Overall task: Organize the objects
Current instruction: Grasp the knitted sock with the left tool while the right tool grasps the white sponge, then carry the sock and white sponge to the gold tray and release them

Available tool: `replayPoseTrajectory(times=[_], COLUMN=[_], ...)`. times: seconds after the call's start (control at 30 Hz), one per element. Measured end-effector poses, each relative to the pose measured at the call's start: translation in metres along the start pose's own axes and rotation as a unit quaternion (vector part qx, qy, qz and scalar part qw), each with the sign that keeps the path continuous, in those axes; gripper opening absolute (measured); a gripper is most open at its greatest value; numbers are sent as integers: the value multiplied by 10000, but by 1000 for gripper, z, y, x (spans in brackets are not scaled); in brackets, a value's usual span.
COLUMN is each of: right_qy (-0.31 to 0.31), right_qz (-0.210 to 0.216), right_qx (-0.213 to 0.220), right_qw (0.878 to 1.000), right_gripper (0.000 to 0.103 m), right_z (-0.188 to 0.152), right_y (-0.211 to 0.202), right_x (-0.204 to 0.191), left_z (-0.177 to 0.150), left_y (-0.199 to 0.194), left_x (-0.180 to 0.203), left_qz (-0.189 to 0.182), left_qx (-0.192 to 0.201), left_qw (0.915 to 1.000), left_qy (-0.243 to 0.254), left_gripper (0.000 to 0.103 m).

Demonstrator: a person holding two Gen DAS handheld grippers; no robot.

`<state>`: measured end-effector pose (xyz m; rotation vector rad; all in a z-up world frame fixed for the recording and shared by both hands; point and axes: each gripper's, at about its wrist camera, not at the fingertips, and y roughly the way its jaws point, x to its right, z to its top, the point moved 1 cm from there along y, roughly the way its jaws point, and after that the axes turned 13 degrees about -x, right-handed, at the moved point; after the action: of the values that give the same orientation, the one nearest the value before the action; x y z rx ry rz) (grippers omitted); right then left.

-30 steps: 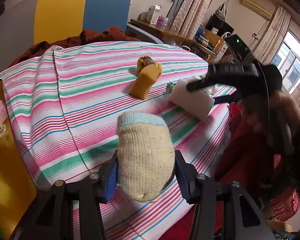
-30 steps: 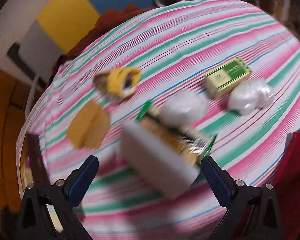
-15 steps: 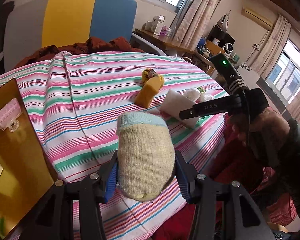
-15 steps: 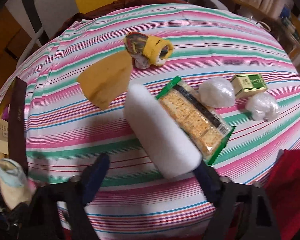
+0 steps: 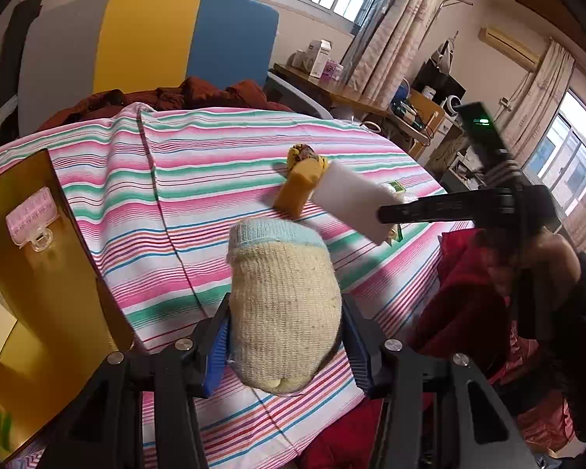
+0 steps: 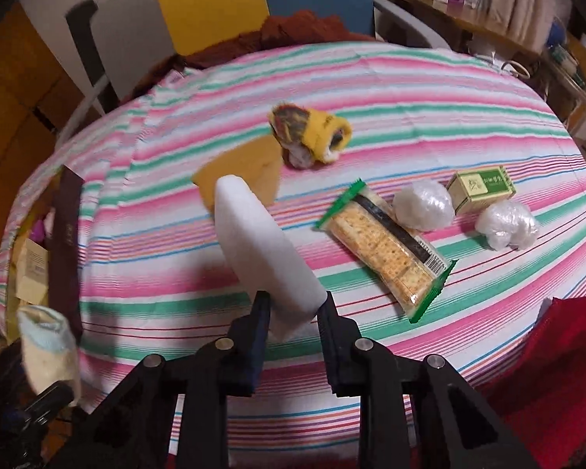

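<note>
I see the white sponge [image 6: 265,254] clamped in my right gripper [image 6: 293,305], whose jaws have just been closing on it. My left gripper [image 5: 285,336] grips a rolled sock [image 5: 283,305]. Ahead, crackers [image 6: 386,250] lie on the striped cloth [image 6: 410,97].

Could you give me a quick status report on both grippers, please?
Left gripper shut on cream knitted sock. Right gripper, jaws just closing, shut on white foam block, lifted. Nothing blocking.
</note>
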<state>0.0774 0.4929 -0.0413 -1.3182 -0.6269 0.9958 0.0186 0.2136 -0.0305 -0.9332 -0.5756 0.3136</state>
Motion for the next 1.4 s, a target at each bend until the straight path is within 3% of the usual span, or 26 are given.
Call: replayPoseTrajectory(times=[0.33,0.57,0.77,0.87,1.07,1.13,1.23,1.4], right_qy=[-140,-960,-1480,-1587,-1767,-1782,-1814,-1958], right_qz=[711,1392,1808,1926,1991,2030,2039,1904], right_qx=[671,530,311,187,-72,-214,-361,-406], right_qw=[9951,9842,9718,9682,9639,9626,9614,9611], right_gripper=[25,25,25,25,25,30,63,64], right_z=[-15,-11,-7,-6,-8,-11,-15,-21], right_y=[-55,-52,-35,-25,-3,5,17,25], right_x=[-16,-95,-168,-194,-237,-250,-260,-266], left_z=[-2,-13,-29,-40,-54,-57,-57,-64], left_y=[-27,-67,-111,-131,-142,-141,-138,-136], left_x=[-12,-52,-103,-134,-184,-196,-204,-199], left_qz=[143,609,1091,1463,2132,2155,2106,2074], left_qx=[337,747,1139,1317,1202,1171,1160,1239], left_qw=[9989,9911,9748,9604,9377,9336,9310,9277], left_qy=[-300,-918,-1578,-1971,-2466,-2612,-2747,-2847], left_gripper=[51,51,51,52,54,60,65,65])
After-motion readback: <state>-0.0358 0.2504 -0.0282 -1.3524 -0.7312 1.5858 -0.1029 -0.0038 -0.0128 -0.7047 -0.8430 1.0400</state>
